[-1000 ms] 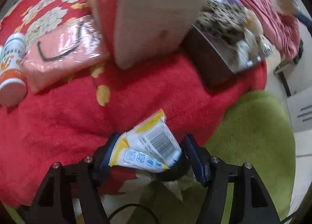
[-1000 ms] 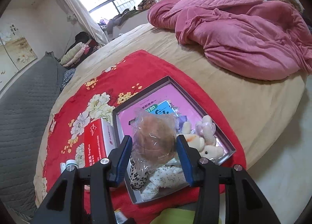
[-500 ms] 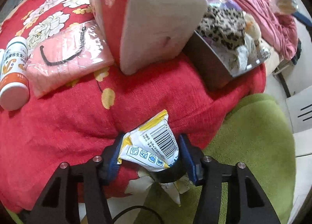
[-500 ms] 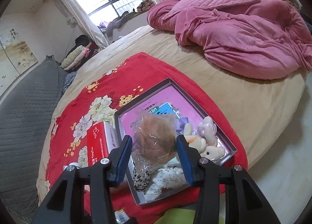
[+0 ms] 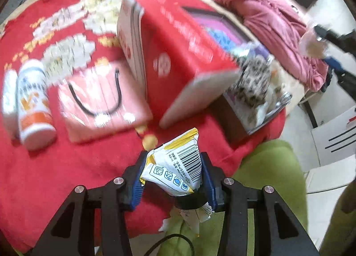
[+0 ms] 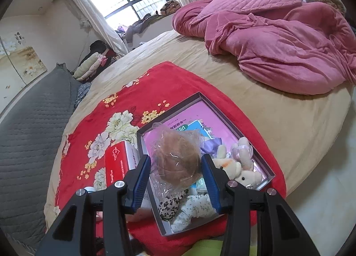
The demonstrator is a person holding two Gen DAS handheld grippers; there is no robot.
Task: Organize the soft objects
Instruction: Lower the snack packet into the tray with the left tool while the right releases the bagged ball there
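Both grippers loaded, box just ahead

Nearest me, my left gripper is closing its jaws on the yellow-and-white snack packet, pads pressing its sides above the red blanket; I want only enough squeeze to keep it from slipping, not to crush it. My right gripper is clamped on the bagged bun, held over the open box where plush toys lie. The left view is blurred, so I judge loosely: the packet must clear the red tissue carton before the box beyond.
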